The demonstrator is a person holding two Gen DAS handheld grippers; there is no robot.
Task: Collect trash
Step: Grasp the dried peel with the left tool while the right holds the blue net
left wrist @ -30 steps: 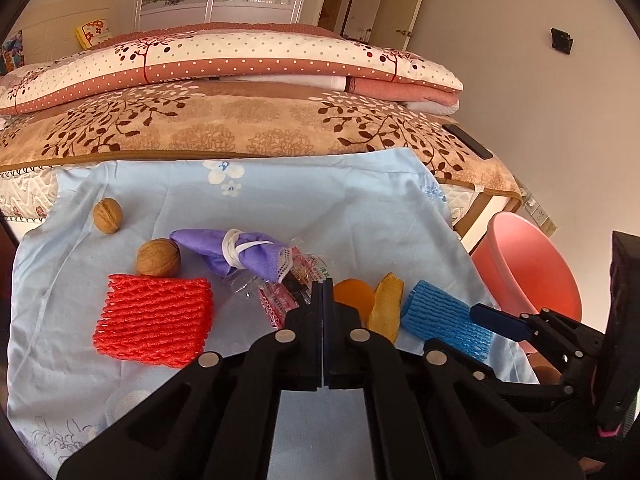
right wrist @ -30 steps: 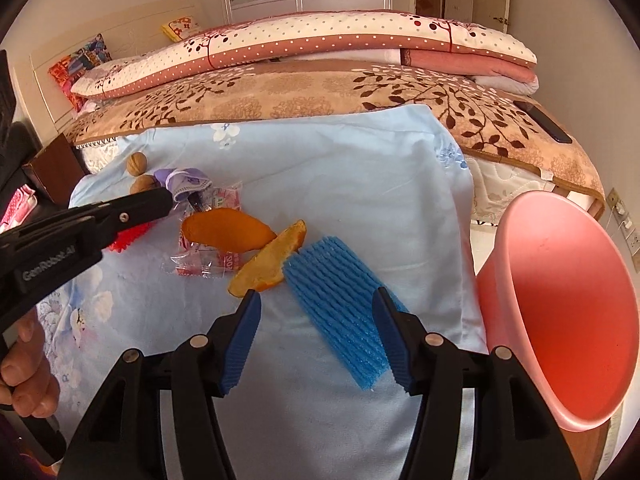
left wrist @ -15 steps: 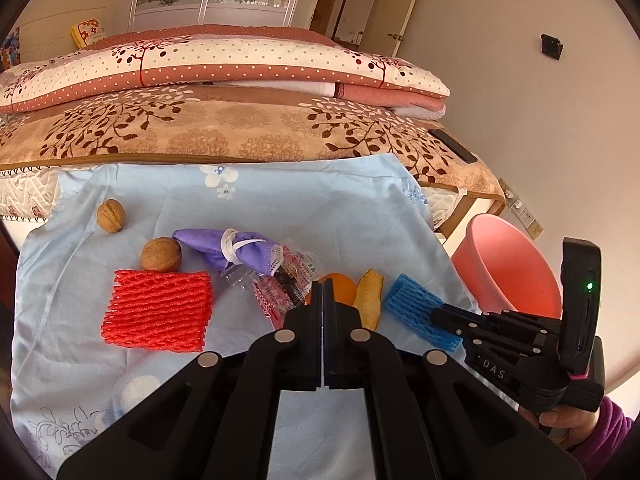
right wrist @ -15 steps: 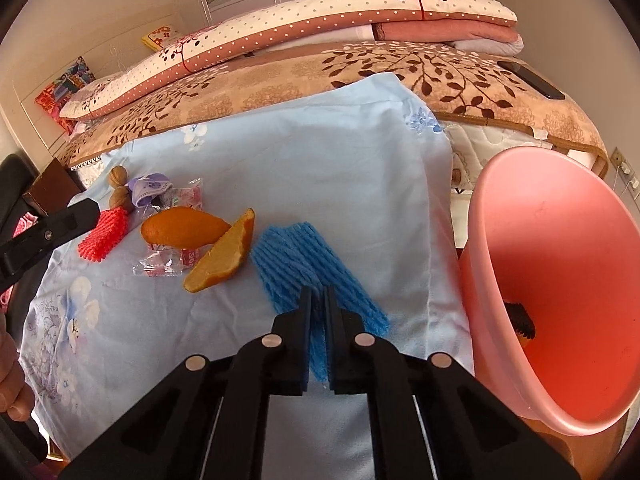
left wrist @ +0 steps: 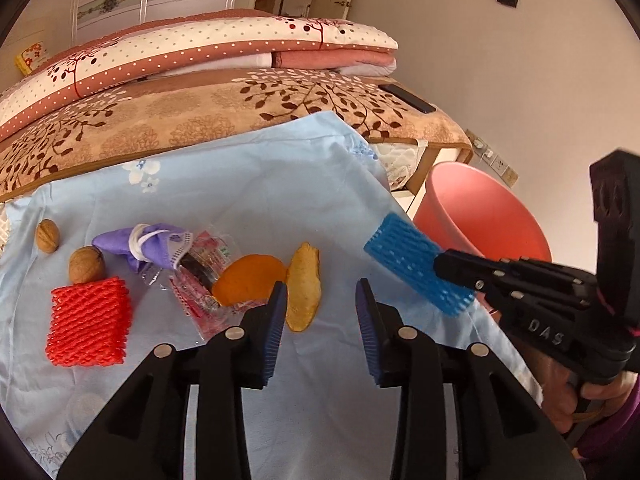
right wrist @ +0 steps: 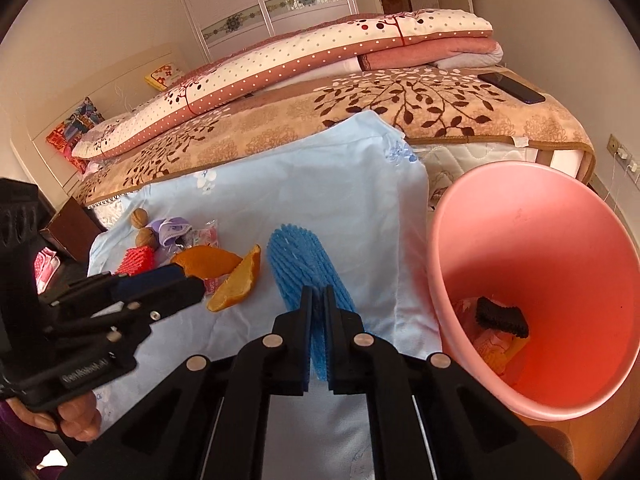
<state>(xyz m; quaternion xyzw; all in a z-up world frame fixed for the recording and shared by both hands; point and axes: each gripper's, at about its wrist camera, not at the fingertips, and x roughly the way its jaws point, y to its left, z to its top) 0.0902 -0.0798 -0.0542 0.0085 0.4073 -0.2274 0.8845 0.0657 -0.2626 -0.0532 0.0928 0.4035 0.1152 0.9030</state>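
Right gripper (right wrist: 318, 300) pinches blue foam (right wrist: 300, 256): carry it clear over the bin (right wrist: 472, 184) rim, then release; left gripper (left wrist: 320, 300) opening, empty

The left gripper (left wrist: 321, 293) is opening, empty, above orange peels (left wrist: 250, 285) while the right gripper (left wrist: 440, 263) clamps blue foam netting (left wrist: 404, 258).

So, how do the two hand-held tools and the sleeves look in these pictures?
Both are matte black plastic with silver round pivot pins. The left tool has ribbed blue pads and small pale lettering on its side. The right tool carries white letters "DAS" and a pink trim. The sleeve is purple.
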